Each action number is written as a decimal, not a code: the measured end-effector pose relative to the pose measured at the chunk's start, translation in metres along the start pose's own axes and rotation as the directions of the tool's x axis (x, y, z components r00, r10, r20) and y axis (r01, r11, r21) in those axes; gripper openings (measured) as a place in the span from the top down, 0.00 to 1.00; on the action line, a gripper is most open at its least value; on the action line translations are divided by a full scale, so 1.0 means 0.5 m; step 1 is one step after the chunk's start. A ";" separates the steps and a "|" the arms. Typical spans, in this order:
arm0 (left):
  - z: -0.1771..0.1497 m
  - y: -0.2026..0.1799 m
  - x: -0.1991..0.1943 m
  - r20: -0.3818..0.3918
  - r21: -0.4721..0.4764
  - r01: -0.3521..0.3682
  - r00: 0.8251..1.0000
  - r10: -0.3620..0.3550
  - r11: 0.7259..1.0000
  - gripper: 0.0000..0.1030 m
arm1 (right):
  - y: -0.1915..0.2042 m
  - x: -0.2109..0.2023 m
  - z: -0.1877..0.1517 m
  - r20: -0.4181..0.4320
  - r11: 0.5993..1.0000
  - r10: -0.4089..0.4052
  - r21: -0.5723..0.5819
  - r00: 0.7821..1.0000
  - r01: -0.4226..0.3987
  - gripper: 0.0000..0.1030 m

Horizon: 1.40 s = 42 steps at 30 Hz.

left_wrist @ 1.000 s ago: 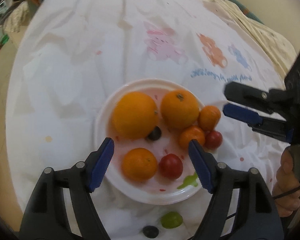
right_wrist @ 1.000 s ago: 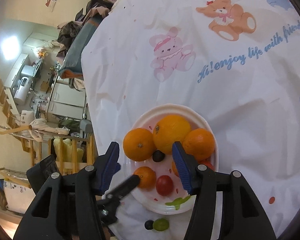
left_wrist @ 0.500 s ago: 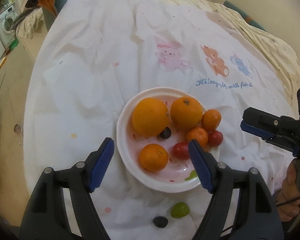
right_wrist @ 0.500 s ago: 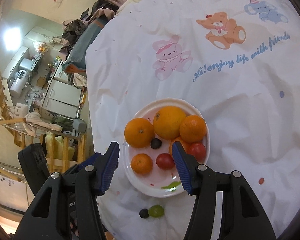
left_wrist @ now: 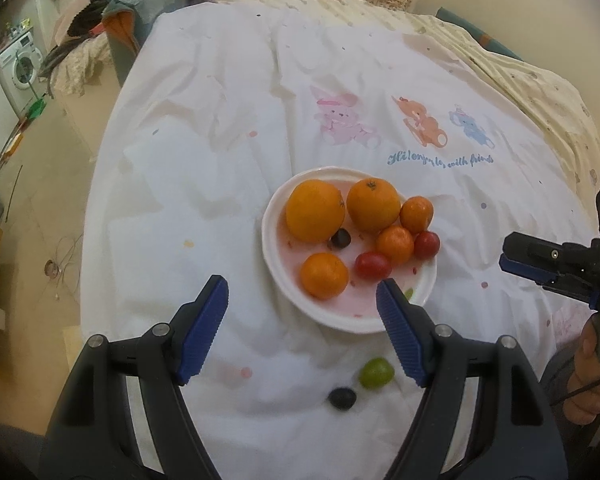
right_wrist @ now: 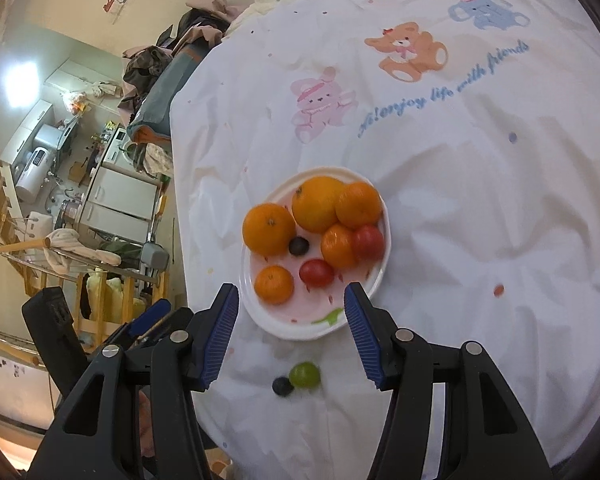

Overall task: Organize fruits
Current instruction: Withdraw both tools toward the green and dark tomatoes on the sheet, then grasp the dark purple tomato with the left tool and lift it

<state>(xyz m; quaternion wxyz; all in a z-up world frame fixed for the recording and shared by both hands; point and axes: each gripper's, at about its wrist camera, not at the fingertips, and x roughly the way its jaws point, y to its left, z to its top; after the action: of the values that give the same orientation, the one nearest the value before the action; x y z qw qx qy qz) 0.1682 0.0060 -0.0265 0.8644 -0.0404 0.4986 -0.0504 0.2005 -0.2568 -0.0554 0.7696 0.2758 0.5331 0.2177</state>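
Note:
A white plate (left_wrist: 274, 276) (right_wrist: 374, 280) on the white cloth holds several oranges (left_wrist: 315, 210) (right_wrist: 269, 229), two red tomatoes (left_wrist: 373, 265) (right_wrist: 317, 272) and a dark grape (left_wrist: 341, 238) (right_wrist: 299, 246). A green grape (left_wrist: 376, 373) (right_wrist: 305, 375) and a dark grape (left_wrist: 341, 398) (right_wrist: 282, 386) lie on the cloth in front of the plate. My left gripper (left_wrist: 302, 304) is open and empty, above the plate's near side. My right gripper (right_wrist: 290, 307) is open and empty, near the plate's near rim; it also shows in the left wrist view (left_wrist: 512, 260).
The white cloth (left_wrist: 228, 128) with printed bears covers a round table. Its left edge drops to the floor, where a clothes-piled chair (left_wrist: 112, 20) and a washing machine (left_wrist: 18, 68) stand. A cream quilt (left_wrist: 540, 92) lies at the far right.
Both grippers have pulled back and up from the plate, so the plate looks smaller and farther. The fruits have not moved. Both grippers stay open.

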 end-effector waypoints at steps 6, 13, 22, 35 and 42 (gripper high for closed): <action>-0.037 0.021 -0.011 -0.020 -0.026 -0.008 1.000 0.008 1.000 0.29 | -0.005 -0.010 -0.046 -0.011 1.000 -0.024 0.009 1.000 0.024 0.43; -0.077 0.018 0.007 -0.077 -0.012 -0.024 0.997 0.023 1.000 0.29 | -0.010 -0.001 -0.080 -0.032 0.998 -0.061 0.026 0.998 0.061 0.43; -0.155 -0.066 0.117 -0.332 0.225 0.021 0.942 0.057 0.974 0.29 | -0.011 0.016 -0.093 -0.048 0.991 -0.137 0.007 0.989 0.137 0.41; -0.162 -0.105 0.159 -0.379 0.288 0.092 0.925 0.025 0.953 0.81 | -0.030 0.006 -0.087 -0.045 0.990 -0.124 0.057 0.991 0.127 0.41; -0.141 -0.086 0.119 -0.333 0.239 0.092 0.943 -0.008 0.967 0.81 | -0.032 0.011 -0.086 -0.055 0.991 -0.115 0.063 0.992 0.118 0.41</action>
<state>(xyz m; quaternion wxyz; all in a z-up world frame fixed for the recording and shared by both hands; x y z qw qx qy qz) 0.1349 -0.0456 -0.1075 0.7653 0.0658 0.6245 -0.1414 0.1628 -0.2572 -0.0818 0.7575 0.2638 0.5748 0.1619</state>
